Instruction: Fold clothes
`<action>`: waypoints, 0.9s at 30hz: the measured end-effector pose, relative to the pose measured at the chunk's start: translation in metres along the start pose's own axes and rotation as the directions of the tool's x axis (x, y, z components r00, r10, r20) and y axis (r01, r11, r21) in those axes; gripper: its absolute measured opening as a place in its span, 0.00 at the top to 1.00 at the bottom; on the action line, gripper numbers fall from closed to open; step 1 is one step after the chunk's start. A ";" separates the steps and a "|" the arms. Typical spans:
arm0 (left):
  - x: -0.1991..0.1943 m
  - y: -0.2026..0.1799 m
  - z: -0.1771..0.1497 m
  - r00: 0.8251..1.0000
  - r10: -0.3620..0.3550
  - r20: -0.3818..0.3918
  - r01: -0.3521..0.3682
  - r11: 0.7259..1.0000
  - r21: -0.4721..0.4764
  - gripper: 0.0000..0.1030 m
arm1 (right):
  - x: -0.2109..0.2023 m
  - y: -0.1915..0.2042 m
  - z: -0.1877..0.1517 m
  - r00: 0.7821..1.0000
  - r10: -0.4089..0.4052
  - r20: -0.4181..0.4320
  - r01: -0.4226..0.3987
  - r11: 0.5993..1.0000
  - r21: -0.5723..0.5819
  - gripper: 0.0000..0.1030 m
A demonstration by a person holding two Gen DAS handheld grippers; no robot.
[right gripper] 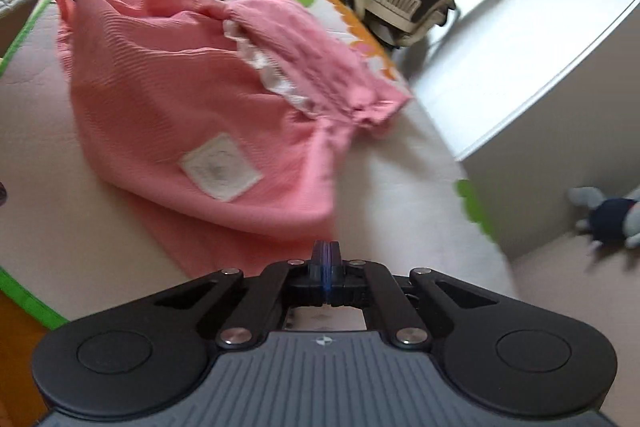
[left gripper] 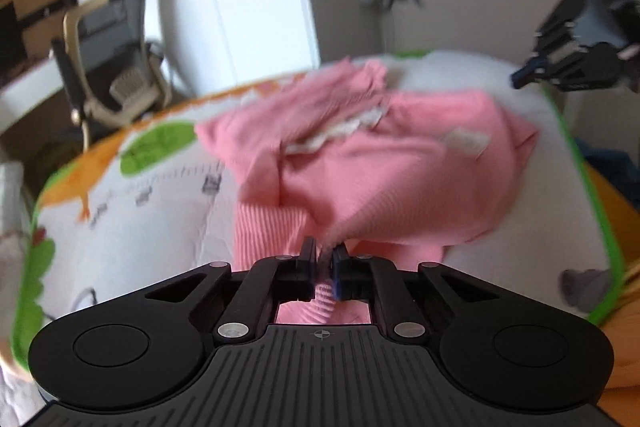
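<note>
Two close, opposing wrist views over one pink garment (left gripper: 360, 155)

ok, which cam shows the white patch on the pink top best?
Right wrist: the patch faces the camera, whole and square on the pink top. Left wrist shows it small, blurred, edge-on.

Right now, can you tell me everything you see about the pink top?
The pink top looks like soft ribbed knit, with white lace trim and a white square label. It lies crumpled and bunched on the cartoon-printed mat. The left gripper pinches one ribbed edge, lifting it slightly. The right gripper is shut with nothing between its fingers, just past the garment's near edge.
</note>
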State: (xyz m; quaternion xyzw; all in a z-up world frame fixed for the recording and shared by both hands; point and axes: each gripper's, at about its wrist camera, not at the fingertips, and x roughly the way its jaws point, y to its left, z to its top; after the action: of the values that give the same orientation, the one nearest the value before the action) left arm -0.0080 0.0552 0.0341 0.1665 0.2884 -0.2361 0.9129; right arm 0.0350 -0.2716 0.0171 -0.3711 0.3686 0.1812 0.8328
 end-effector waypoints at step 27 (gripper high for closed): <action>0.020 0.047 -0.049 0.997 -0.067 0.038 0.076 0.939 -0.335 0.26 | 0.044 0.114 -0.020 0.927 -0.374 0.037 0.346 0.810 -0.473 0.70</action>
State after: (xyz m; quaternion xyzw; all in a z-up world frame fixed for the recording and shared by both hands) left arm 0.0097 0.1094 -0.0081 -0.0055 0.3183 -0.2187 0.9224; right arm -0.0113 -0.2102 -0.0804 -0.6302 0.2603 0.0937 0.7255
